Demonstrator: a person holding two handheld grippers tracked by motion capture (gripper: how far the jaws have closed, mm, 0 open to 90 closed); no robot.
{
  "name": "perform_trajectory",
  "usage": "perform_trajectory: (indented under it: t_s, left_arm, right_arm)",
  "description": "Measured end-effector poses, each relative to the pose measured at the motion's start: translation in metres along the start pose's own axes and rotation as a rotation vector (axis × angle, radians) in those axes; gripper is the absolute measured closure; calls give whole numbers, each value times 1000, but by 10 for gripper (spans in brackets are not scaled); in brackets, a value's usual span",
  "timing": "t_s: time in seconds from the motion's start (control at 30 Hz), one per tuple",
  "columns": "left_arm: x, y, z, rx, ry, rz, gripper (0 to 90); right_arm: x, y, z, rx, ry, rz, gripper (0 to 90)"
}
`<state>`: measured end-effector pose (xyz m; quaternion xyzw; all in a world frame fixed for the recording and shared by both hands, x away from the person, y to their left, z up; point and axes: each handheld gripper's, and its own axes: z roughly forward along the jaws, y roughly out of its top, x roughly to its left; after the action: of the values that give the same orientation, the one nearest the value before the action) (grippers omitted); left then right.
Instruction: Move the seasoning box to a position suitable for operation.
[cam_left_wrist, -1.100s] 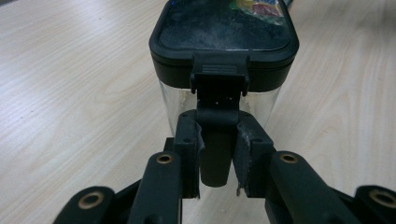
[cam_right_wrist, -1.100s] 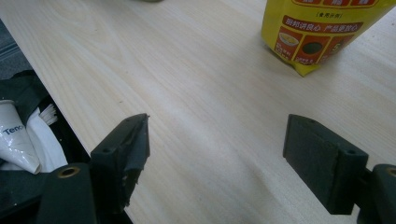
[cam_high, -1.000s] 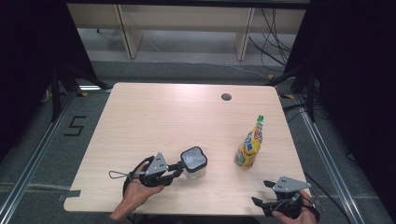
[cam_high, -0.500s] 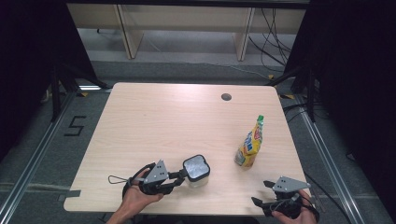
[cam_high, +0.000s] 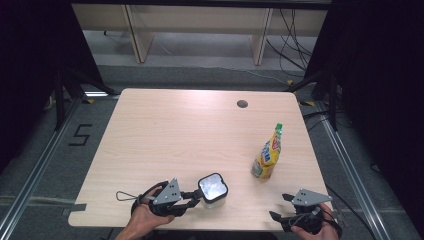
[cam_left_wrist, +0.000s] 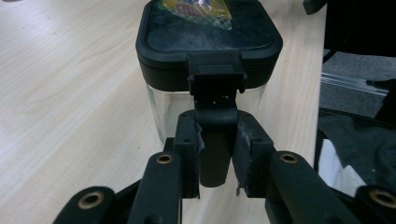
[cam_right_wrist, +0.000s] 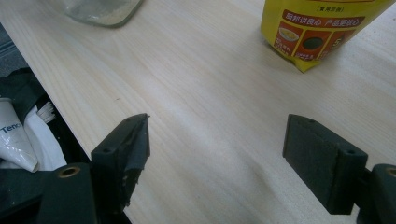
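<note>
Overhead camera faces forward; both close gripper views share the table (cam_high: 165, 130).

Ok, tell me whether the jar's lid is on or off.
On. The black lid sits flush on the jar, its latch hanging down between the left fingers.

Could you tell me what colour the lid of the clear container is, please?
Black; the container's lid shows best in the left gripper view.

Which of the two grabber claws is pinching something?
The left gripper. Its jaws squeeze the black latch tab of the clear jar. The right gripper has its jaws wide apart over bare table, holding nothing.
</note>
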<state>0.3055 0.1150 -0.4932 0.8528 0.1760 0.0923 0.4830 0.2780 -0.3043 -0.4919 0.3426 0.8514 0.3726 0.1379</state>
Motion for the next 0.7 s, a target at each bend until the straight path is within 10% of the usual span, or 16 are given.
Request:
perform_trajectory:
  t_s: [0.33, 0.7]
  left_arm:
    - [-1, 1, 0, 26, -26, 34, 719]
    - [2, 3, 1, 41, 37, 41, 712]
  right_arm:
    - [1, 0, 0, 7, -6, 6, 239]
    - [1, 0, 1, 8, -9, -2, 239]
